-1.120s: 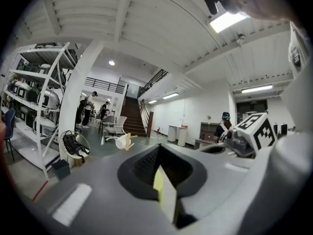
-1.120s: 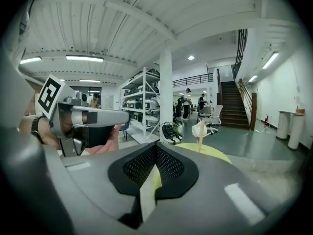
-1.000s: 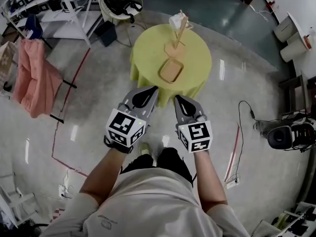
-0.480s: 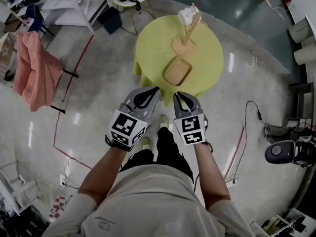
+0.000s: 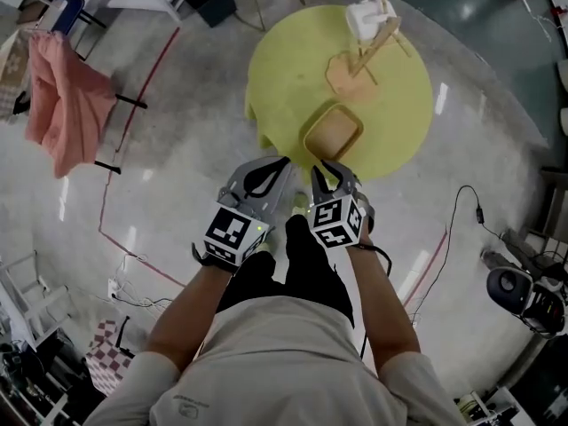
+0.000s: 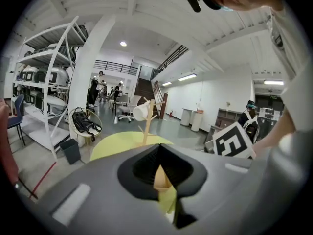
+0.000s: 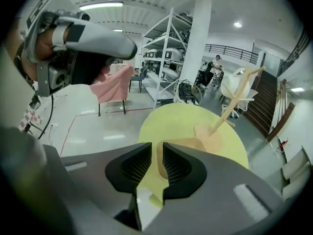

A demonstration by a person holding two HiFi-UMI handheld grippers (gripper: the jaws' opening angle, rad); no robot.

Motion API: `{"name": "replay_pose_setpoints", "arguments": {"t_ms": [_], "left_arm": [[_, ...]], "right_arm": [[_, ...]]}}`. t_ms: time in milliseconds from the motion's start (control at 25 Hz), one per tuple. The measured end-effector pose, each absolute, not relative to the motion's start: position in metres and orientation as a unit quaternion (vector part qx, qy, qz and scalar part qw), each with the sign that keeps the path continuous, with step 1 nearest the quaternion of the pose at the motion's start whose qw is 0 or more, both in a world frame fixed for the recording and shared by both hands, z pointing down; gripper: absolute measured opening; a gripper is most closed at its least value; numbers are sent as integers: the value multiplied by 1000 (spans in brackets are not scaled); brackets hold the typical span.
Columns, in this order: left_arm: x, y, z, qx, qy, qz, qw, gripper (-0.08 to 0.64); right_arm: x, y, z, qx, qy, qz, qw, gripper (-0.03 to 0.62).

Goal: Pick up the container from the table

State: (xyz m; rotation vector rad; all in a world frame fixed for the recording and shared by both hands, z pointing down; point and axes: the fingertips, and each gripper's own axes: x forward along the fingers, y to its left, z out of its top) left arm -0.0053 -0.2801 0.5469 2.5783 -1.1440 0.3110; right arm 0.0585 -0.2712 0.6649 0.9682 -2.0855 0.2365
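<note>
head view: a pink draped cloth point(image 5: 62, 105) hangs at far left. the left gripper point(image 5: 282, 161) hovers over the floor, short of the round table under a yellow-green cloth point(image 5: 284, 69), its jaw tips meeting on nothing. the right gripper point(image 5: 319, 170) beside it is at the table's near edge, jaws a narrow slit apart and empty. the tan rectangular container point(image 5: 333, 131) lies on the table just ahead of it, a wooden mug tree point(image 5: 377, 38) beyond
</note>
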Motion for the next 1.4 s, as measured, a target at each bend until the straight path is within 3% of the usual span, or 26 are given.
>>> {"name": "replay_pose_setpoints", "arguments": {"t_ms": [720,1400], "left_arm": [[-15,-304,614,865,-438,134,205,6],[-25,-292,606,873,-427,123,201,6]], "right_arm": [[54,-293,780,286,-795,40,533,75],[54,-289,750,292,-785,-27,546,37]]}}
